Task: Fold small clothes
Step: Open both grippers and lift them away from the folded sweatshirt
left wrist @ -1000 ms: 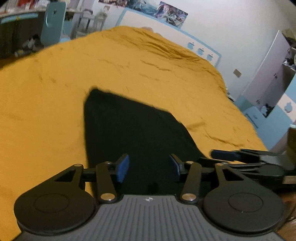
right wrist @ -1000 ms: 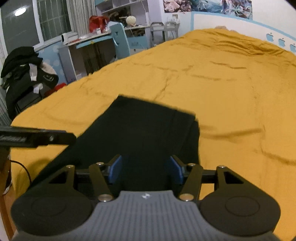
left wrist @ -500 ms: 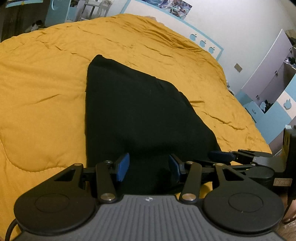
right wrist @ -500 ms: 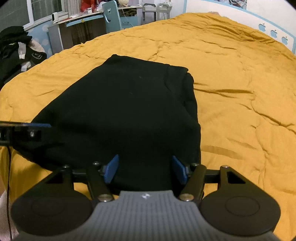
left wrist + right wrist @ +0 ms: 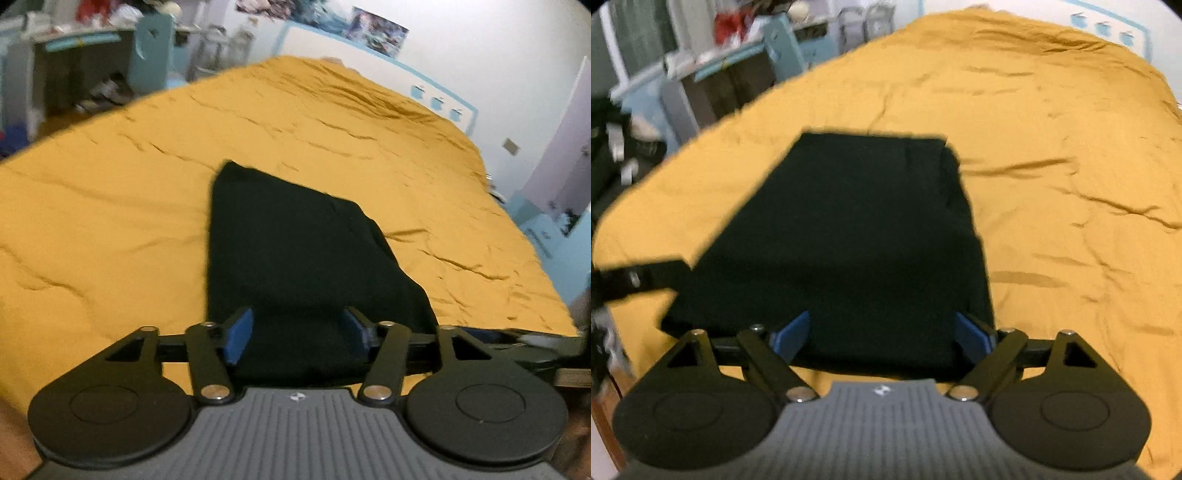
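Garment: black cloth (image 5: 295, 258) lies flat on the yellow bedspread (image 5: 110, 229), stretching ahead of both sets of fingers, near hem between the pads.
Left gripper (image 5: 297, 338): fingers apart, nothing clamped, probably lining up on the hem.
Right gripper (image 5: 881, 336): fingers spread wide, empty.
Obstacles: none on the cloth; desk (image 5: 713, 70) and clutter lie well beyond.
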`<state>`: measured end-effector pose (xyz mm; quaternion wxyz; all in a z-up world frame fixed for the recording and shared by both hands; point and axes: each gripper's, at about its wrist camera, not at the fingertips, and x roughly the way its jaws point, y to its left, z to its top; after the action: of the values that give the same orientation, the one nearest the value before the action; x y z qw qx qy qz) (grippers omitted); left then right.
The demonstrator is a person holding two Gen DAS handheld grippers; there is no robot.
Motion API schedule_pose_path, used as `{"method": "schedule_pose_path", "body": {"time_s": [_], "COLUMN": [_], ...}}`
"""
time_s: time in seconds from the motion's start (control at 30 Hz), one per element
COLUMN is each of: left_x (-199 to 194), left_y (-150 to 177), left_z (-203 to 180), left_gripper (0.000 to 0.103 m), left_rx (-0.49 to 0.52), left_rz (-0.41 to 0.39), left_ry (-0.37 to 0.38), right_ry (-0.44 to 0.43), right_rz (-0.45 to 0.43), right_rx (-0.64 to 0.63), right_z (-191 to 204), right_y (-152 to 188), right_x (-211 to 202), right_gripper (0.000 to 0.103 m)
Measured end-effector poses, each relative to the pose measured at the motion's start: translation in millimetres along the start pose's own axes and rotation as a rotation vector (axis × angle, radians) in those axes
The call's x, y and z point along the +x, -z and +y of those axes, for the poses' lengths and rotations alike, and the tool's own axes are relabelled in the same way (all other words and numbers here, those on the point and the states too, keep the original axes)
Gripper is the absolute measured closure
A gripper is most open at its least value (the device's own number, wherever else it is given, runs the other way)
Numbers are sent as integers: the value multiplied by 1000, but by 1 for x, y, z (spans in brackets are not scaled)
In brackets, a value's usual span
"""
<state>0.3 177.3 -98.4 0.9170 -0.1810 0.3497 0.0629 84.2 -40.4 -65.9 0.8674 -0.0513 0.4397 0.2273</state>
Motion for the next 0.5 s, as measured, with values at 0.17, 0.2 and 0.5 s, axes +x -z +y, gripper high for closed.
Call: {"method": "schedule_pose_path", "body": {"time_s": [0.17, 0.2, 0.5], "left_x": [-29, -33, -54], "left_y": [8, 9, 20], "left_z": [-19, -22, -40], "left_gripper": [33, 33, 32], "left_rx": [-11, -6, 14], "left_rz": [-5, -11, -4], "left_ry": [-79, -90, -171], "right_ry": [136, 152, 173], "right_rz": [-66, -75, -137], "right_rx": [-48, -47, -30], "right_z": [25, 27, 36], "right_y": [3, 5, 17], "right_x": [-52, -60, -104], "right_gripper": [21, 21, 21]}}
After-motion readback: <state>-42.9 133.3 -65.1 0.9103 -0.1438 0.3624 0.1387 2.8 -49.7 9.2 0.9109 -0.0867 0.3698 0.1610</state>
